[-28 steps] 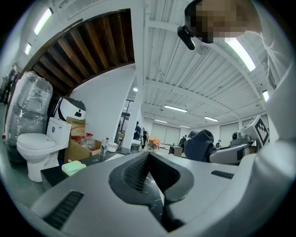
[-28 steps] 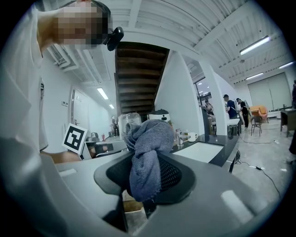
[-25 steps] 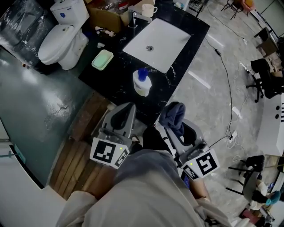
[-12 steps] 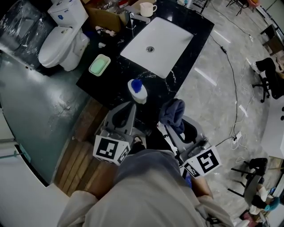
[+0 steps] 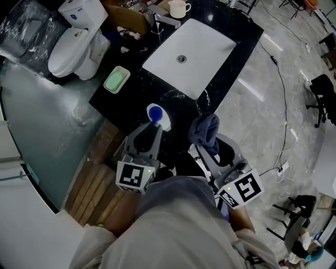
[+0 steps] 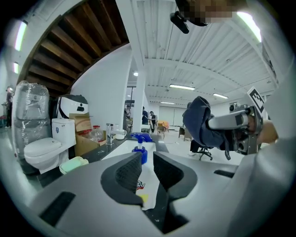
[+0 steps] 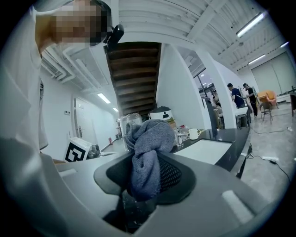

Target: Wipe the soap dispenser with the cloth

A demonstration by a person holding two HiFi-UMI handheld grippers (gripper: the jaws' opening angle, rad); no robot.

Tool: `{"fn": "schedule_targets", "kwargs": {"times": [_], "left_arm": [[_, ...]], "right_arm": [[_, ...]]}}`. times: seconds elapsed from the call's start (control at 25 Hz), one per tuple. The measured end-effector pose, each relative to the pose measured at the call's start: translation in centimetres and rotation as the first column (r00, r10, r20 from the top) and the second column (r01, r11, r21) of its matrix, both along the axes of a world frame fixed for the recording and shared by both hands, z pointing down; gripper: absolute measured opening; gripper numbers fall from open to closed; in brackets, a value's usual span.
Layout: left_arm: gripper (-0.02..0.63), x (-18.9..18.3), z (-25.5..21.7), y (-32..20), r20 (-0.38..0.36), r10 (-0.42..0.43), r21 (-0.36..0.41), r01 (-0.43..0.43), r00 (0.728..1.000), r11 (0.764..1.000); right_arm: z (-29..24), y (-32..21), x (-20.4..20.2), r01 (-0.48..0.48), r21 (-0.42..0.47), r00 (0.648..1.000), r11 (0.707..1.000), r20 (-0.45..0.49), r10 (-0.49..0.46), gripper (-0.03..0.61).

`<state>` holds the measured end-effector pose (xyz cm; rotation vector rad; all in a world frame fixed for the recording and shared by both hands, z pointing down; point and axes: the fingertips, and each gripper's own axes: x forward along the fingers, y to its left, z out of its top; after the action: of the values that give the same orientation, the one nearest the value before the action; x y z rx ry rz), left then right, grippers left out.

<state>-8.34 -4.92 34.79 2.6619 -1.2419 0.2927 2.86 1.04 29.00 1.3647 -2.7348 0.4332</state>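
The soap dispenser point(image 5: 156, 115), white with a blue pump, stands near the front edge of the black counter point(image 5: 131, 100). My left gripper point(image 5: 153, 131) sits right behind it. Its jaws have just been opening and stand a little apart with nothing pressed between them. In the left gripper view the dispenser point(image 6: 140, 150) shows through the narrow gap of the left gripper point(image 6: 147, 159), just ahead of the tips. My right gripper point(image 5: 209, 149) is shut on a bunched grey-blue cloth point(image 5: 205, 130), held off the counter's front right edge. In the right gripper view the cloth point(image 7: 148, 152) fills the right gripper point(image 7: 148, 172).
A white sink basin point(image 5: 191, 47) is set in the counter, with a faucet point(image 5: 163, 20) and a mug point(image 5: 178, 8) behind it. A green soap dish point(image 5: 116, 80) lies at the counter's left. A toilet point(image 5: 79, 39) and a cardboard box point(image 5: 126, 18) stand beyond; wooden slats point(image 5: 100, 173) lie below left.
Both grippers have moved forward toward the counter. The dispenser, earlier well ahead of the left gripper, now stands right at its jaw tips. The cloth stays in the right gripper.
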Motion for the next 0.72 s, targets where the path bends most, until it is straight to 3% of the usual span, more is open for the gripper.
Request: {"fn": "schedule_targets", "kwargs": {"times": [0.16,0.32,0.52,0.72], "left_arm": [[0.108,0.5,0.1,-1.0,0.009,-0.025,0.016,0.025,1.0,1.0],[0.122,0.6,0.0,-2.1,0.037,-0.077,0.045,0.075,0.996,0.996],[0.144,0.8,0.0,-3.2,0.124,-0.129,0.058,0.122,0.984,0.991],[0.15,0.4,-0.3,-3.9,0.132,-0.198,0.086,0.187,0.971,0.979]], "right_arm": [[0.3,-1.8,0.8,0.037,-0.002,0.999,0.999,0.012,-0.037,0.127],[0.6,-3.7,1.4,0.088,0.002,0.996,0.996,0.03,-0.088,0.127],[0.9,-5.6,1.9,0.154,0.013,0.987,0.988,0.052,-0.155,0.127],[1.4,-6.7,1.8,0.219,0.007,0.973,0.976,0.07,-0.219,0.127]]}}
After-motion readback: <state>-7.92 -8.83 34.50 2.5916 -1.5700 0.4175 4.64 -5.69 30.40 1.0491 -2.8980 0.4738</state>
